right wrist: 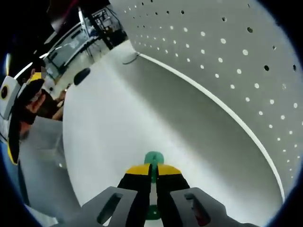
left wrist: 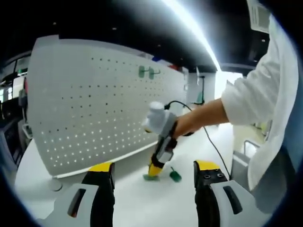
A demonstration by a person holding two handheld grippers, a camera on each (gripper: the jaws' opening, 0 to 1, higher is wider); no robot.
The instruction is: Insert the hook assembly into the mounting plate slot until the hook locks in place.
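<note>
While a person's hand (left wrist: pixel 189 124) reaches in from the right of the left gripper view, it holds the right gripper (left wrist: pixel 154 170) pointing down at the white table (left wrist: pixel 142 203). The arm is bare up to a white sleeve (left wrist: pixel 258 99). The yellow tips of that gripper sit low on the table, right on a small green hook piece (left wrist: pixel 151 177). In the right gripper view the two jaws are pressed close together with the green hook piece (right wrist: pixel 153 163) pinched between them. Its round green end sticks out past the yellow tips and a bit more green shows lower down between the jaws.

A second small green part (left wrist: pixel 175 176) lies on the table just beside the first one, to its right.

The left gripper (left wrist: pixel 154 177) hangs back from the work. Its two jaws stand wide apart and nothing is between them.

A big white board full of little holes (left wrist: pixel 104 104) stands up on the table behind the green pieces. In the right gripper view the board (right wrist: pixel 227 56) runs along the upper right. High on the board, two green things (left wrist: pixel 147 72) are stuck on it, well apart from the pieces on the table. They are too small to tell what shape they are.

A black cable (left wrist: pixel 210 142) runs from the right gripper toward the person. A long bright light (left wrist: pixel 189 28) shines overhead.
</note>
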